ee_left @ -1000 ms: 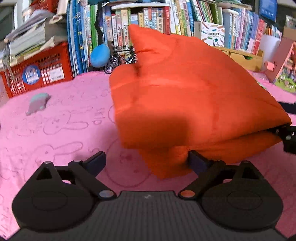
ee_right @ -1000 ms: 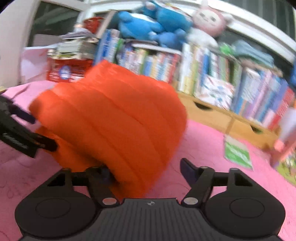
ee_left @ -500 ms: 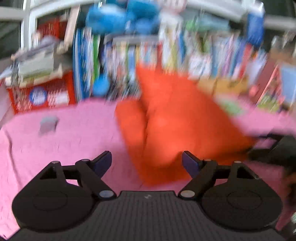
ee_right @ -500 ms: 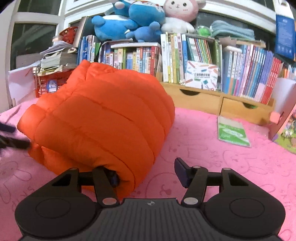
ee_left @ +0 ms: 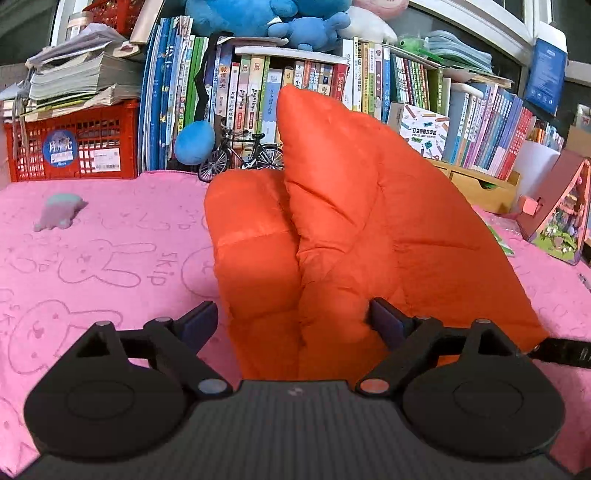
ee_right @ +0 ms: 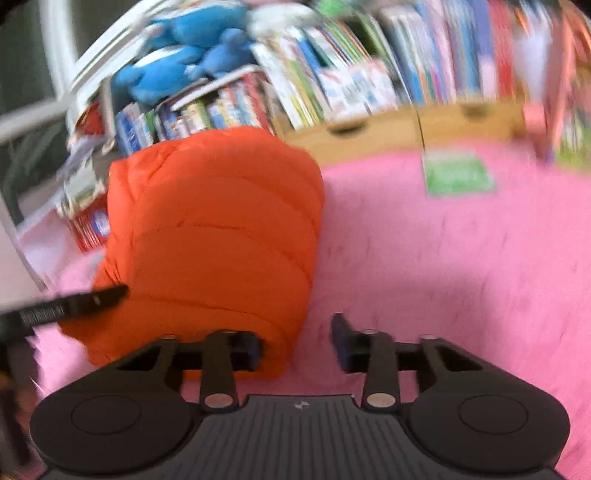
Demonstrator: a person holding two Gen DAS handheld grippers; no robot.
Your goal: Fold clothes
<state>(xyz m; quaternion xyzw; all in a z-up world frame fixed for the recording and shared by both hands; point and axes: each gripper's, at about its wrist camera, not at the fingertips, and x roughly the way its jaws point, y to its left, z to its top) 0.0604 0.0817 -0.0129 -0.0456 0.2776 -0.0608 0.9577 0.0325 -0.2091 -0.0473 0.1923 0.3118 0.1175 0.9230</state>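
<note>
Biggest thing in view is the pink bunny-print blanket [ee_left: 110,258] covering the whole work surface, which makes sense as a soft flat spot for folding. Behind it runs a bookshelf [ee_left: 369,85] crammed with books, blue plush toys [ee_left: 266,18] piled on top, and a red crate [ee_left: 74,147] with stacked papers off to the side, all just backdrop as far as I can tell. Then the actual job: an orange puffer jacket [ee_left: 351,229] sitting roughly mid-blanket, bundled into a thick puffy lump with one part sticking up like a peak, so I'd say the fold is partway and it's too springy to lie flat without being held. The left gripper [ee_left: 291,317] sits at the near end of the jacket with its jaws wide apart and opening; the orange fabric bulges up between them, brushing the right-hand finger but not pinched. The right gripper [ee_right: 295,339] is at the jacket's other end, jaws partly apart and closing, with the jacket's rolled edge against its left finger and only blanket in the rest of the gap, so it isn't clamped on anything yet. That view is smeared, so take the contact with a grain of salt. Small stuff: a green booklet [ee_right: 458,173] lying on the blanket near the shelf, a model bicycle [ee_left: 240,155] parked at the books, and a little grey soft toy [ee_left: 59,210] well away from the jacket.
</note>
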